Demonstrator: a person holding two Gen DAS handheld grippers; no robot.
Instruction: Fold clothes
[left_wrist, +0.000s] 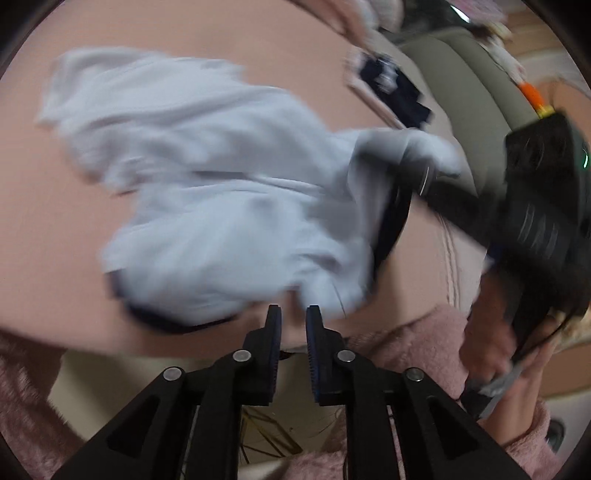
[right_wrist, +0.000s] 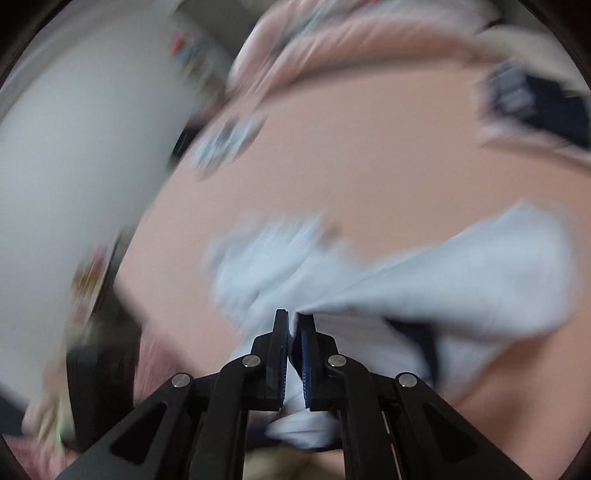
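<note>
A light blue garment (left_wrist: 207, 206) with dark navy trim lies crumpled on a pink bed surface (left_wrist: 48, 229). My left gripper (left_wrist: 294, 313) hovers at the garment's near edge. Its jaws stand a narrow gap apart with nothing between them. In the left wrist view my right gripper (left_wrist: 410, 162) reaches in from the right, its tips wrapped in a raised fold of the garment. The right wrist view is blurred, but it shows my right gripper (right_wrist: 294, 316) shut on a bunch of the light blue garment (right_wrist: 454, 280), which stretches away to the right.
Dark navy folded clothes (left_wrist: 395, 92) (right_wrist: 532, 99) lie at the bed's far edge. A grey-green cushion (left_wrist: 465, 74) sits beyond it. A hand in a pink fleece sleeve (left_wrist: 417, 343) holds the right gripper. A pale wall (right_wrist: 74, 147) fills the left of the right wrist view.
</note>
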